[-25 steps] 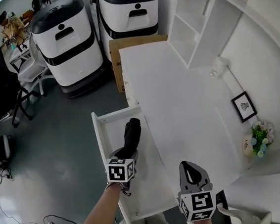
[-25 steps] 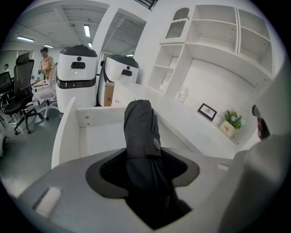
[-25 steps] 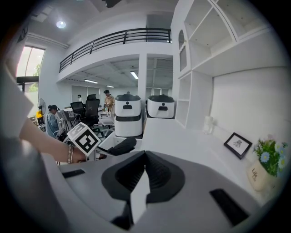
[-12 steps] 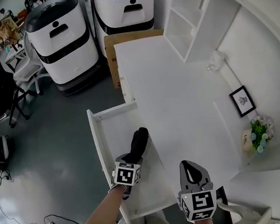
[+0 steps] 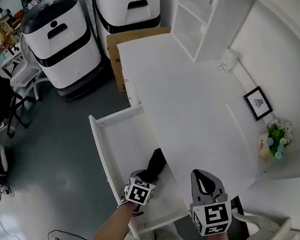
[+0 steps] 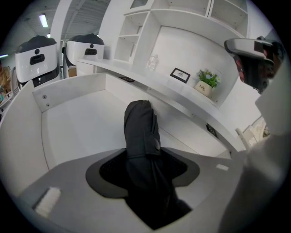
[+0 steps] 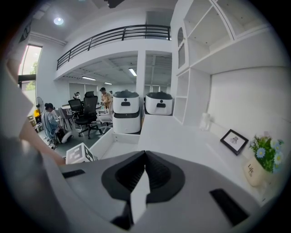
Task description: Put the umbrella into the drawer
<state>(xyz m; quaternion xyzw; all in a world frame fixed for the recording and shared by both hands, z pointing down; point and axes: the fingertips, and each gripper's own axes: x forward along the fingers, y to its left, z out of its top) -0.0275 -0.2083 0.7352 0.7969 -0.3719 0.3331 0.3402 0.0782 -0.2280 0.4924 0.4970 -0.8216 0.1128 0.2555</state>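
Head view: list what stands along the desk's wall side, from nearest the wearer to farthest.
potted flowers → framed picture → clear glass item → white shelf unit

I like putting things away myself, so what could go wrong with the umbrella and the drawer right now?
1. The umbrella, gripped in the left tool, points toward the desk edge. Pushed further, its end might bump there.
2. It looks tilted above the drawer floor, so letting go now might make it drop and roll.
3. If it ends up leaning on a drawer wall, the drawer may not shut.
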